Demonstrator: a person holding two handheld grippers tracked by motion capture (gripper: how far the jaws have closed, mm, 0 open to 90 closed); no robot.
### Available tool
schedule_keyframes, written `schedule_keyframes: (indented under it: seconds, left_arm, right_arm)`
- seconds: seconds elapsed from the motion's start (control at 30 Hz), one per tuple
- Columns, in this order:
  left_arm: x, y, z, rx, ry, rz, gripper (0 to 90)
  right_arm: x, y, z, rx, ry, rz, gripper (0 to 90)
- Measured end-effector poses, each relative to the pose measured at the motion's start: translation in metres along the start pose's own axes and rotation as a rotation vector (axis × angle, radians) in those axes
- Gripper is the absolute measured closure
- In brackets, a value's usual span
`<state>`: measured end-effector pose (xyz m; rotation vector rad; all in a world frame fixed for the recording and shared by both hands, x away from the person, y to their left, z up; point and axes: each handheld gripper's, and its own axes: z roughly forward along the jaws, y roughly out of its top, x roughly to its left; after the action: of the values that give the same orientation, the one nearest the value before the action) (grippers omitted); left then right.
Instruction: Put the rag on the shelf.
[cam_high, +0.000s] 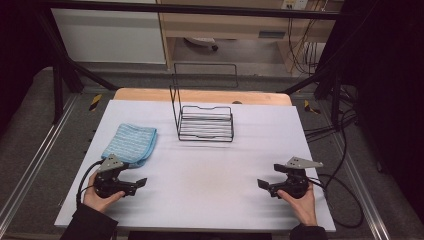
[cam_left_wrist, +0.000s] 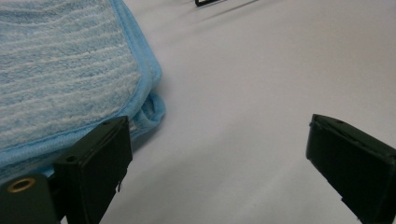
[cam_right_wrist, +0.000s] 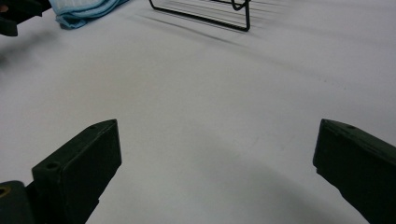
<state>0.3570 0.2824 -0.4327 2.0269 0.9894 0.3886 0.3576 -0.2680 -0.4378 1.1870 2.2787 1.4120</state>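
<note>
A folded light-blue striped cloth (cam_high: 129, 143) lies at the left of the white table top (cam_high: 210, 180). In the left gripper view the cloth (cam_left_wrist: 65, 70) fills the upper left, its corner just past the left jaw. A black wire rack (cam_high: 206, 122) stands at the middle back, and its base (cam_right_wrist: 205, 14) shows at the top of the right gripper view. My left gripper (cam_high: 141, 183) rests low at the front left, just in front of the cloth, open and empty (cam_left_wrist: 217, 163). My right gripper (cam_high: 262, 184) rests at the front right, open over bare table (cam_right_wrist: 217, 163).
A wooden board (cam_high: 200, 95) edges the table's far side. Black cables (cam_high: 345, 200) trail off the right edge. Black frame bars (cam_high: 60, 85) stand at both back corners. A faint stain (cam_high: 200, 182) marks the table between the grippers.
</note>
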Motion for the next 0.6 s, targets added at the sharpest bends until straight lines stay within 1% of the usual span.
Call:
schedule_keyframes:
  seconds: [0.07,0.17,0.33,0.37,0.6]
  left_arm:
    - [-0.0005,0.0001,0.0000,-0.005,0.000,-0.008,6.9]
    - [-0.0007,0.0001,-0.0004,0.002,-0.001,-0.002,6.8]
    - [-0.0019,0.0021,-0.0002,0.006,-0.002,-0.004,7.0]
    - [-0.0025,0.0038,0.0001,0.010,0.006,-0.005,7.5]
    - [-0.0014,0.0084,0.0002,0.015,0.012,-0.012,8.2]
  right_arm:
    - [0.0001,0.0000,-0.0003,0.000,-0.001,0.001,1.6]
    - [0.0002,0.0000,-0.0006,-0.003,-0.002,0.002,1.5]
    - [0.0000,0.0004,0.0001,-0.003,-0.008,0.005,1.5]
    - [-0.0001,0.0003,0.0001,0.001,-0.007,-0.001,1.5]
    - [0.0000,0.0002,0.0002,0.003,-0.012,-0.005,1.5]
